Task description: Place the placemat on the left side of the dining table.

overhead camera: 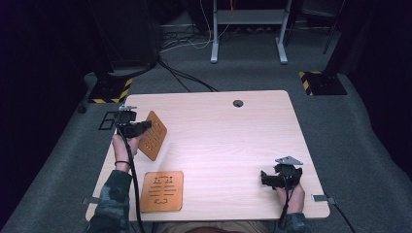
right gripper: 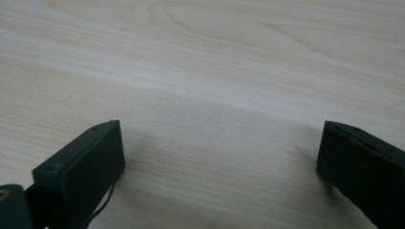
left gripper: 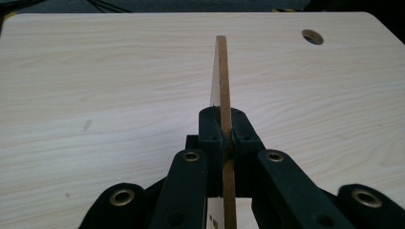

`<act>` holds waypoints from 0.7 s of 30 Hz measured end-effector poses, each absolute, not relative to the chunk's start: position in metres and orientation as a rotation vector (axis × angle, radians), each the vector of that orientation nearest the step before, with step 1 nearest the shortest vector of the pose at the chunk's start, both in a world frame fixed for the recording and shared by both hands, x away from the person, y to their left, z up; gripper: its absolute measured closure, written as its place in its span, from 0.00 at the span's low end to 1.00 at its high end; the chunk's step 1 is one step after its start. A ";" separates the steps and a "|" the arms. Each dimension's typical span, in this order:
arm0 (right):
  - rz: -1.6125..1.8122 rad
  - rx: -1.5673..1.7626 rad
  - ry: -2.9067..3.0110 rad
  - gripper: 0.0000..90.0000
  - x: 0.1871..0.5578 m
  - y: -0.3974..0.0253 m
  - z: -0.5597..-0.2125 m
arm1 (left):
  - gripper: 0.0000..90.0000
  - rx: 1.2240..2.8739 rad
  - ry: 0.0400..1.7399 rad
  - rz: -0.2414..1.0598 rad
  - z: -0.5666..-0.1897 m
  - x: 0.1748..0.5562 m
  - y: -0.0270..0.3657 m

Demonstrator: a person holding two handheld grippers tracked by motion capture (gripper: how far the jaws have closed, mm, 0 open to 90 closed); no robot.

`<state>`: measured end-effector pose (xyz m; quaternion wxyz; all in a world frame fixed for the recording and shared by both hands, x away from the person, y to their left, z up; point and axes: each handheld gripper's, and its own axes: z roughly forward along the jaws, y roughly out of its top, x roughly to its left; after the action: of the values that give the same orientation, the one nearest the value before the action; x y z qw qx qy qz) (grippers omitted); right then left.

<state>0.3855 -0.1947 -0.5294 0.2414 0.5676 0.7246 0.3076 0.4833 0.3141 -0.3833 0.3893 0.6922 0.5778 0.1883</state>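
Note:
My left gripper (overhead camera: 144, 125) is shut on a thin brown wooden panel (overhead camera: 152, 135) with cut-out slots, held tilted above the table's left side. Seen edge-on in the left gripper view, the panel (left gripper: 220, 71) runs between the closed jaws of the left gripper (left gripper: 226, 129). A second brown panel (overhead camera: 162, 191) with similar cut-outs lies flat near the front left edge. Low over the table at the front right, my right gripper (overhead camera: 266, 178) stands open; in its own view the right gripper (right gripper: 219, 152) has only bare wood between its jaws.
The light wooden table (overhead camera: 228, 141) has a round cable hole (overhead camera: 237, 103) near its far edge. A black frame (overhead camera: 107, 120) sits off the table's left edge. Grey floor, cables and stand legs (overhead camera: 248, 34) lie beyond.

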 end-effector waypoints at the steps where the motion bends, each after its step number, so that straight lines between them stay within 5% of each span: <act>1: 0.842 1.553 1.982 0.02 0.385 -0.195 -0.529 | 0.96 1.754 1.482 0.484 -0.384 0.485 0.317; 21: 0.840 1.554 1.979 0.02 0.385 -0.195 -0.529 | 0.95 1.630 1.683 0.490 -0.415 0.514 0.360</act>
<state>0.3855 -0.1947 -0.5294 0.2421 0.5684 0.7238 0.3073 0.5138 0.3604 -0.4147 0.3655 0.6339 0.6544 0.1905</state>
